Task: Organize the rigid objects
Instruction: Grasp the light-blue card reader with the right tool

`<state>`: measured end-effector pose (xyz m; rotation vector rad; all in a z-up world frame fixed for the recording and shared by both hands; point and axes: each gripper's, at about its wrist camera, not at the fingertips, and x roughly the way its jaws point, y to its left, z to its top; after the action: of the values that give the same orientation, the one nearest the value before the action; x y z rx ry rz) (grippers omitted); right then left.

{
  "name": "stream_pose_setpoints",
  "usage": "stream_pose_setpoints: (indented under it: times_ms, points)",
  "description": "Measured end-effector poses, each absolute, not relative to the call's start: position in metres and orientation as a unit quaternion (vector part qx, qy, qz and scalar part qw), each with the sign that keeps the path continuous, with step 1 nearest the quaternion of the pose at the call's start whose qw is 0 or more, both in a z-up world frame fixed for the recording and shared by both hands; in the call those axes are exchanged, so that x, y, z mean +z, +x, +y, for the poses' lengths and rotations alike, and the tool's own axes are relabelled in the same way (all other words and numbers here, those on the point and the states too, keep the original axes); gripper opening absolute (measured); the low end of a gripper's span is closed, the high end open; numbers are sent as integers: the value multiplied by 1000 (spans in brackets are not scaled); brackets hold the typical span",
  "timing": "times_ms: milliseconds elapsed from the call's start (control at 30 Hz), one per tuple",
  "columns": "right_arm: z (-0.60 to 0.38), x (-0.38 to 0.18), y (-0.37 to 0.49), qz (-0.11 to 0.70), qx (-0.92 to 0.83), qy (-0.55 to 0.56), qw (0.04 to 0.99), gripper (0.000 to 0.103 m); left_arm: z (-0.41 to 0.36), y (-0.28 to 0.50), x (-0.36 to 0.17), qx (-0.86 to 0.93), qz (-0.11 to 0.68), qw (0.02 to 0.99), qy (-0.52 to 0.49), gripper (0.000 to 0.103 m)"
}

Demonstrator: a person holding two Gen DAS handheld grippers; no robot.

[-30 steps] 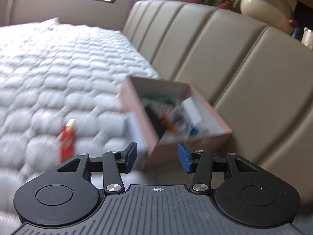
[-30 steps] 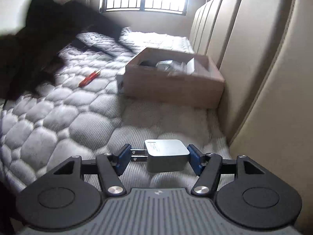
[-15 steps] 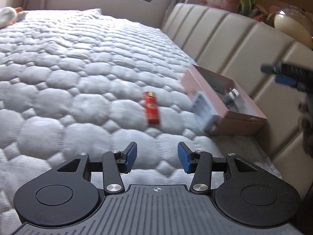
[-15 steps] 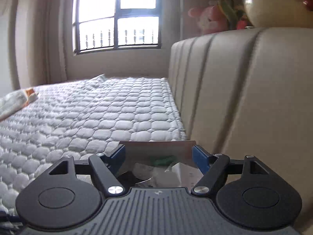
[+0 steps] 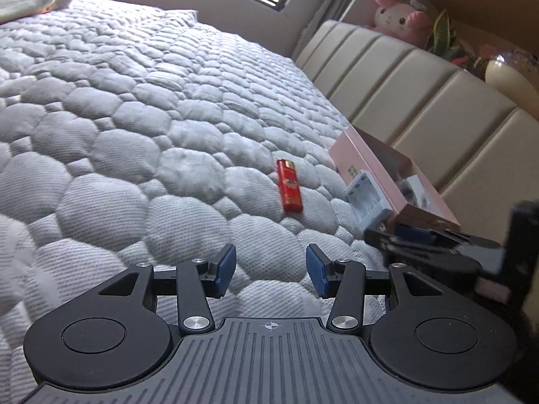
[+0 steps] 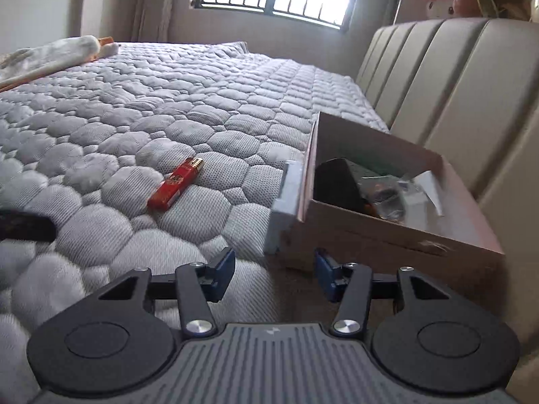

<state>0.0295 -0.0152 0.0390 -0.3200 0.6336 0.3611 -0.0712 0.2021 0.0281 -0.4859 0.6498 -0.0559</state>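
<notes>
The red lighter (image 5: 289,185) is lying loose on the quilted bed (image 5: 134,134), apparently next to be collected; the left gripper (image 5: 269,266) is hovering before it, fingers apart and empty. Rightward, a white battery case (image 5: 367,202) is leaning against the pink box (image 6: 387,239), which is holding assorted small items. The right gripper (image 6: 274,274) is closing on nothing
</notes>
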Motion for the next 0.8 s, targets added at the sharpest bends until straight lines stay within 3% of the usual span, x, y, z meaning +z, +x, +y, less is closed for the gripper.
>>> stream_pose_setpoints:
  times_ms: [167, 433, 800]
  points:
    - [0, 44, 37, 310, 223, -117, 917, 51, 217, -80, 26, -21, 308, 917, -254, 50]
    - [20, 51, 30, 278, 207, -160, 924, 51, 223, -79, 16, -25, 311, 913, -265, 50]
    - [57, 25, 75, 340, 108, -189, 915, 51, 231, -84, 15, -17, 308, 917, -254, 50]
